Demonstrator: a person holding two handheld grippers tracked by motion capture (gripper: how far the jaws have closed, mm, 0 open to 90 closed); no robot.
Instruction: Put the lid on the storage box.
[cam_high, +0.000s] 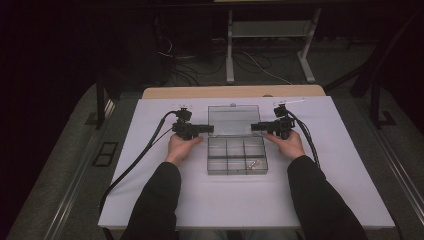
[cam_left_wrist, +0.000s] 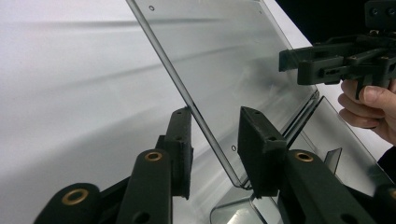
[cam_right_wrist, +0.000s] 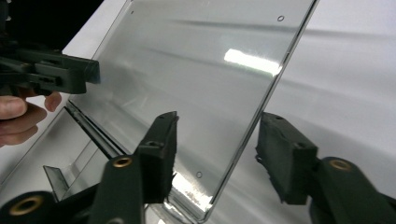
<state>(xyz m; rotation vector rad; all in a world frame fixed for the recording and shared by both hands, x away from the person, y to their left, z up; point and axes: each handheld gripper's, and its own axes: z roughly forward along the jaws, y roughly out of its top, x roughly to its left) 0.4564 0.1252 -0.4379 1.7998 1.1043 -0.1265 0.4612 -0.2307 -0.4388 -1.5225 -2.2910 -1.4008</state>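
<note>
A clear plastic compartment box lies mid-table with its lid standing open at the back. Small pale pieces rest in its front right compartment. My left gripper reaches the lid's left edge, my right gripper the right edge. In the left gripper view the jaws straddle the lid's edge with a gap on each side, and the right gripper shows across the lid. In the right gripper view the jaws also straddle the lid's edge without pressing on it; the left gripper is opposite.
The box sits on a white tabletop with bare surface on both sides and in front. Black cables trail from each gripper toward the table's edges. Beyond the table's far edge are a wooden strip and a dark floor with stands.
</note>
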